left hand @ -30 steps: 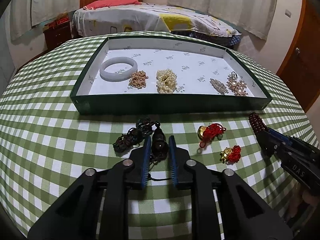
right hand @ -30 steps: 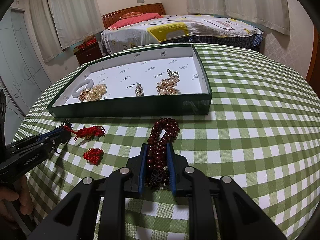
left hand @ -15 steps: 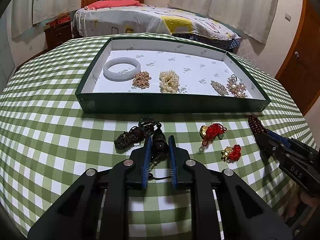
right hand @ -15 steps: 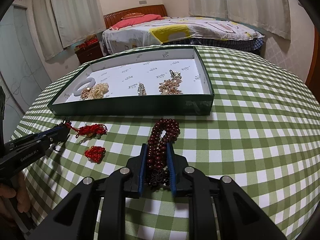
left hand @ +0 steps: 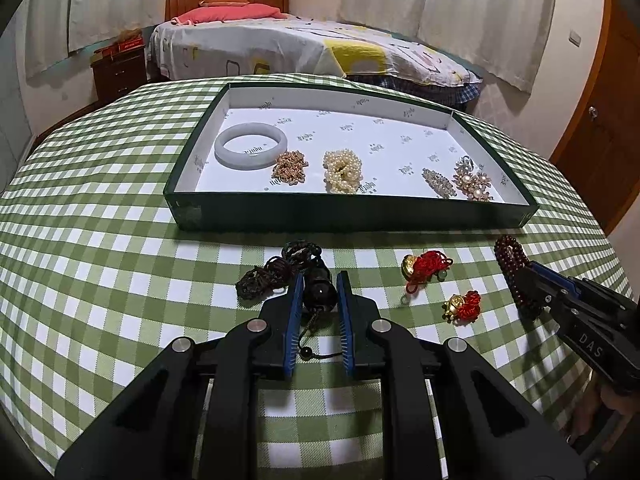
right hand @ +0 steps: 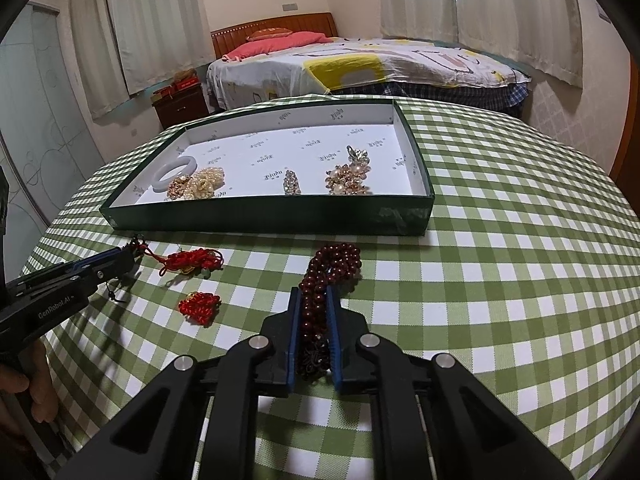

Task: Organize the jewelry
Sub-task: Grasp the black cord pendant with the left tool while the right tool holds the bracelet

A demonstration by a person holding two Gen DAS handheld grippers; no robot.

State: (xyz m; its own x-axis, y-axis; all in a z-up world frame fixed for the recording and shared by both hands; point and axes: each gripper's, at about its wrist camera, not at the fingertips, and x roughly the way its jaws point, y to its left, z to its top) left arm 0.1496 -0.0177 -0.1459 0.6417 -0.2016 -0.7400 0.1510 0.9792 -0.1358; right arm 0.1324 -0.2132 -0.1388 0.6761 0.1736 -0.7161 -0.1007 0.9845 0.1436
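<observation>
My left gripper (left hand: 319,280) is shut on the black bead pendant (left hand: 319,289) of a dark cord necklace (left hand: 272,272) that trails left on the checked tablecloth. My right gripper (right hand: 313,294) is shut on a dark red bead bracelet (right hand: 334,262), also seen in the left wrist view (left hand: 510,258). Two red knotted charms with gold beads (left hand: 426,265) (left hand: 462,306) lie between the grippers. The green tray (left hand: 344,212) holds a white bangle (left hand: 251,151), a gold piece (left hand: 291,167), a pearl cluster (left hand: 343,170) and brooches (left hand: 472,180).
The round table (right hand: 520,240) carries a green-and-white checked cloth and drops off at its edges. A bed (left hand: 304,48) and a nightstand (left hand: 120,70) stand behind it. A wooden door (left hand: 600,120) is at the right.
Both grippers have lifted a little and drawn back from the tray with their pieces still held. The dark cord has shifted slightly on the cloth.
</observation>
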